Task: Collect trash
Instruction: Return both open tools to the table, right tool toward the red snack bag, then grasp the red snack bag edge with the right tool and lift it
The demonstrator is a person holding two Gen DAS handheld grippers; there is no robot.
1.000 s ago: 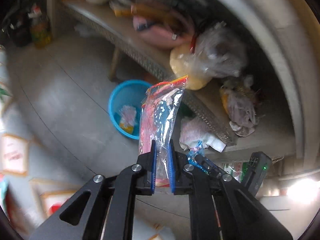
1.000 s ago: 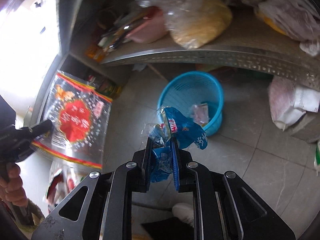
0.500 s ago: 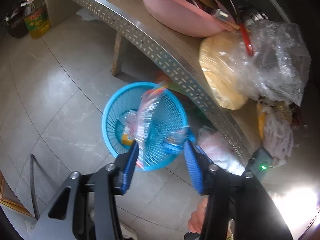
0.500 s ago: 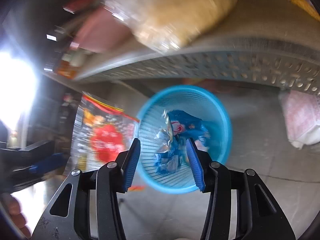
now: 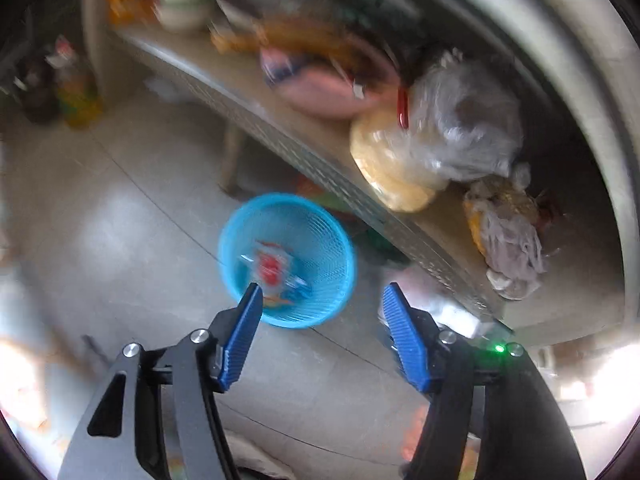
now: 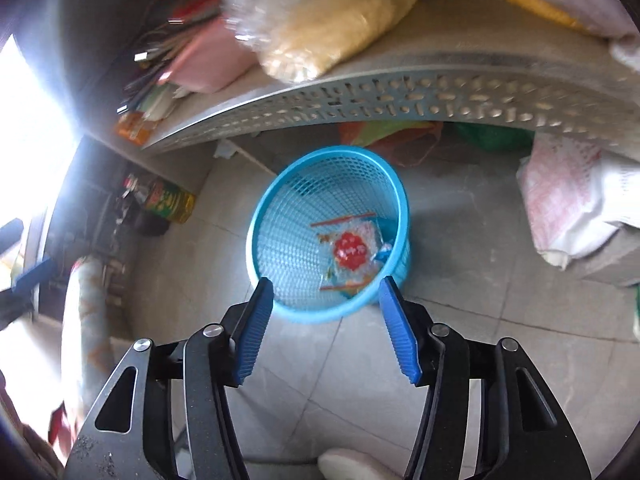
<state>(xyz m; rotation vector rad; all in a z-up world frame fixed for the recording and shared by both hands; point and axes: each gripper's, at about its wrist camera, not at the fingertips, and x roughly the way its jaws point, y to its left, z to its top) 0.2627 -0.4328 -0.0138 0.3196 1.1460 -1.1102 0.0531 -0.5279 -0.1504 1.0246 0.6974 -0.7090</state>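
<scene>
A blue mesh basket [image 5: 320, 236] [image 6: 280, 216] stands on the tiled floor beside a metal shelf. A clear plastic bag with a red print [image 5: 270, 268] [image 6: 351, 250] lies inside it, with a bit of blue wrapper [image 6: 383, 254] at its edge. My left gripper [image 5: 322, 300] is open and empty above the basket's near rim. My right gripper [image 6: 326, 294] is open and empty above the basket's near rim too.
A perforated metal shelf [image 6: 400, 100] [image 5: 320, 168] holds a pink basin [image 5: 320, 92], bags of yellow grain [image 6: 336, 28] and cloths. A white sack [image 6: 568, 208] lies on the floor at right. An oil bottle [image 6: 170, 202] stands at left.
Both grippers opened over the basket. The printed bag and the blue wrapper dropped from them into the basket. Both grippers then drew back a little.
</scene>
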